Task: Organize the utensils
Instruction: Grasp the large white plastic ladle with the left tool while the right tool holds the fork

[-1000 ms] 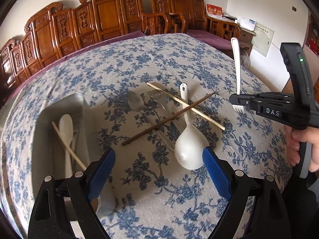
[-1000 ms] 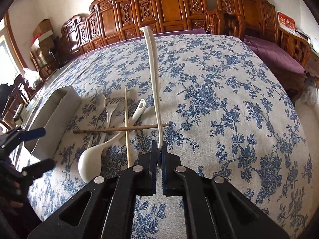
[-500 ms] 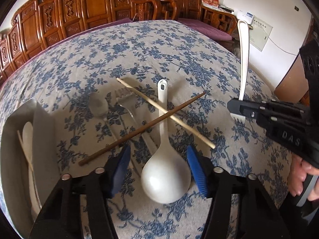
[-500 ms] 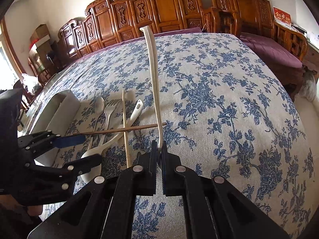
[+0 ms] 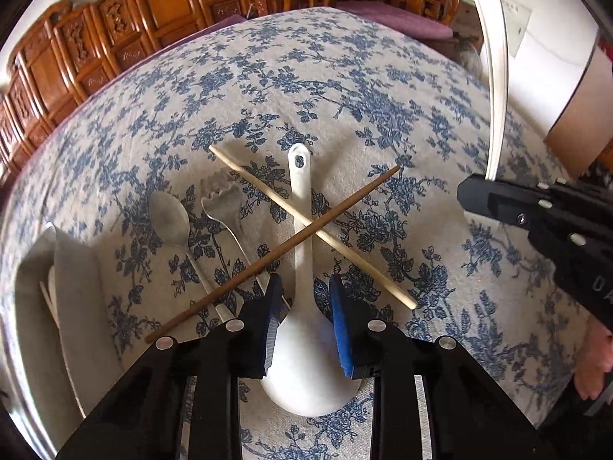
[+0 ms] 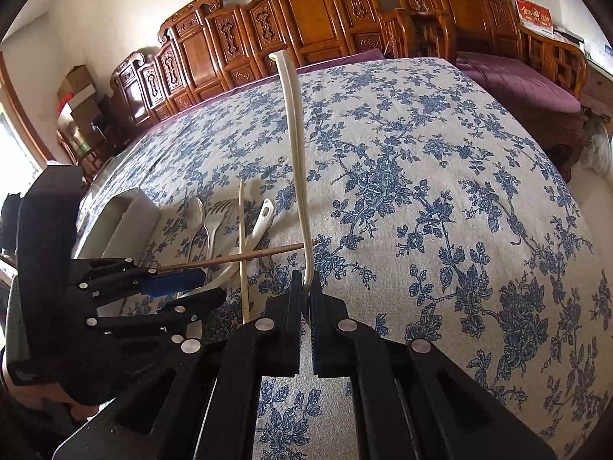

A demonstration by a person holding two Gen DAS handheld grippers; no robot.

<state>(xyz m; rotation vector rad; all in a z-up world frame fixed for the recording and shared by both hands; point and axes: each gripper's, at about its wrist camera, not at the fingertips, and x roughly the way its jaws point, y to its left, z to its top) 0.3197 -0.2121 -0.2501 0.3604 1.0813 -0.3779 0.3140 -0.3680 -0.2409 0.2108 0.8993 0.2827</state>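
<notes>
The left gripper [image 5: 304, 299] points steeply down over the near part of the table, its blue-padded jaws standing a narrow way apart, one on each side of the white ladle's [image 5: 302, 287] neck; they have just been closing, and whether the pads already press on it cannot be told. The right gripper [image 6: 305, 299] is raised near the table's right edge, tilted downward, jaws clamped tight on the lower end of a white utensil [image 6: 295, 153] whose handle stands up and away. A bare hand [image 5: 595, 364] grasps that gripper's handle from below.
</notes>
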